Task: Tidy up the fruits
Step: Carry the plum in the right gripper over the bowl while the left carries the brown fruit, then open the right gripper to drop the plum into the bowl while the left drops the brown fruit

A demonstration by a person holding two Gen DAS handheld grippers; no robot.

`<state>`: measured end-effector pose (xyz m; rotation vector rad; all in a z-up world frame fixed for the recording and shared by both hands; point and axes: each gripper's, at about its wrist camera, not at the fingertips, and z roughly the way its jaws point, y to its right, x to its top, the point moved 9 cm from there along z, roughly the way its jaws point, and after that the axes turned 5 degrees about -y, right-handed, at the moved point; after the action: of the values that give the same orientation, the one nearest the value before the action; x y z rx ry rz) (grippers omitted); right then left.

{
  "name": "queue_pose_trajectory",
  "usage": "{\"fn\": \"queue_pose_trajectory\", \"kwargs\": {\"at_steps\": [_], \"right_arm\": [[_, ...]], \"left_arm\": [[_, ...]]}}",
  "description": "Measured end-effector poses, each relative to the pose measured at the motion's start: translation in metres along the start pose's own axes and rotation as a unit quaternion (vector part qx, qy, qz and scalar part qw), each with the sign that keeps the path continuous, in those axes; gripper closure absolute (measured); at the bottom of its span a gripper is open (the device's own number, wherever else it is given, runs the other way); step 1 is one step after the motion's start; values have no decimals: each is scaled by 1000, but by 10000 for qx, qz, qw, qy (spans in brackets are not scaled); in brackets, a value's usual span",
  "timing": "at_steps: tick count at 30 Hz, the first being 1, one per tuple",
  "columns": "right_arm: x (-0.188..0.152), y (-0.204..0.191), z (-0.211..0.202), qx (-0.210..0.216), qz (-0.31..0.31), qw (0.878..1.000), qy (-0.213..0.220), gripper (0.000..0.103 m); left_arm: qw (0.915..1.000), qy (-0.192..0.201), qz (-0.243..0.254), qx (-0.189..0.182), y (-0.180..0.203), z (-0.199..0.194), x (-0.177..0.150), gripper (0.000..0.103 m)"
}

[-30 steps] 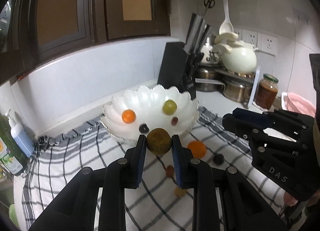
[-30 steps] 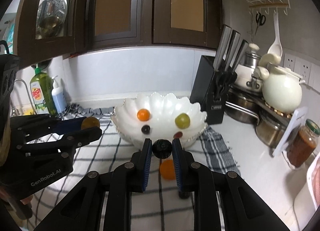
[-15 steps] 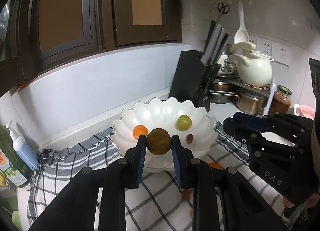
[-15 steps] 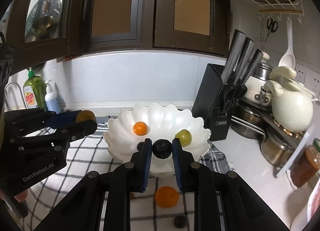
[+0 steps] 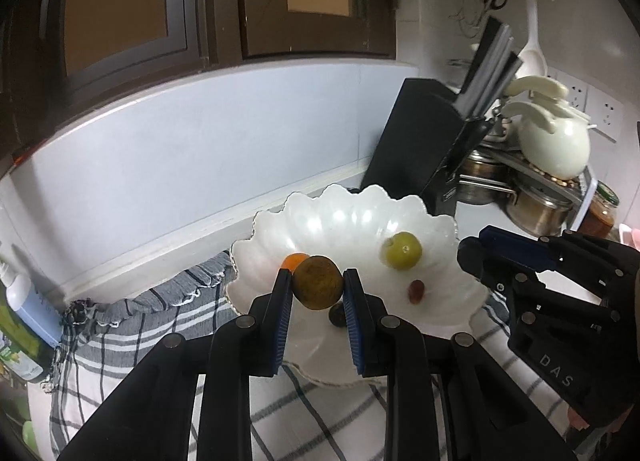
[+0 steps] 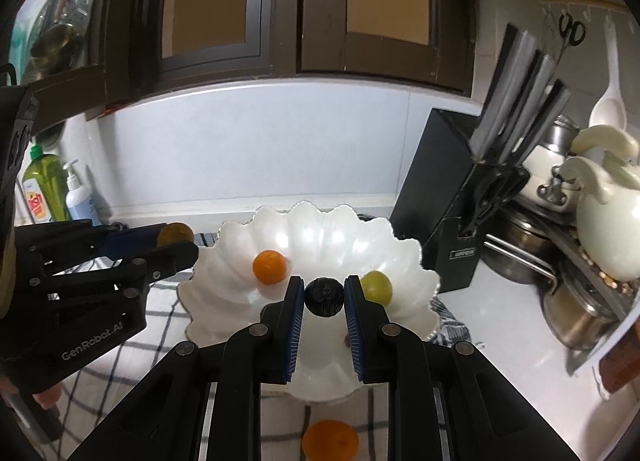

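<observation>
Two tongs now hang over the white bowl [image 6: 404, 257]; a second ago both were short of it, above the checked cloth [image 5: 132, 325]. Our left tongs [image 5: 317, 288] pinch a brownish fruit [image 5: 318, 282], our right tongs [image 6: 324, 296] pinch a dark fruit [image 6: 324, 296]. We judge release is next. Bowl floor is open between the small orange [image 6: 270, 266] and green fruit [image 6: 376, 287]. Knife block [image 6: 440, 221] crowds the right rim. One orange [image 6: 330, 441] waits on the cloth.

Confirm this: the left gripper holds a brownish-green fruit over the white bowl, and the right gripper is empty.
Not quite. The right gripper is not empty: the right wrist view shows it shut on a black fruit. The left gripper does hold the brownish-green fruit over the white bowl.
</observation>
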<state>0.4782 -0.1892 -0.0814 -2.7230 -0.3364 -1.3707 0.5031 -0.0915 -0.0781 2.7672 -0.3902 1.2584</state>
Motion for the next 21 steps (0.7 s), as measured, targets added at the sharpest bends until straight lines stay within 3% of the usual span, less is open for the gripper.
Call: {"fn": "queue_pose_trajectory", "kwargs": {"at_steps": [21], "right_arm": [[-2,8,91,239,205,9941,-1036,81]], "left_arm": [[9944,-1038,-186,-100,-17,88,4,77]]}}
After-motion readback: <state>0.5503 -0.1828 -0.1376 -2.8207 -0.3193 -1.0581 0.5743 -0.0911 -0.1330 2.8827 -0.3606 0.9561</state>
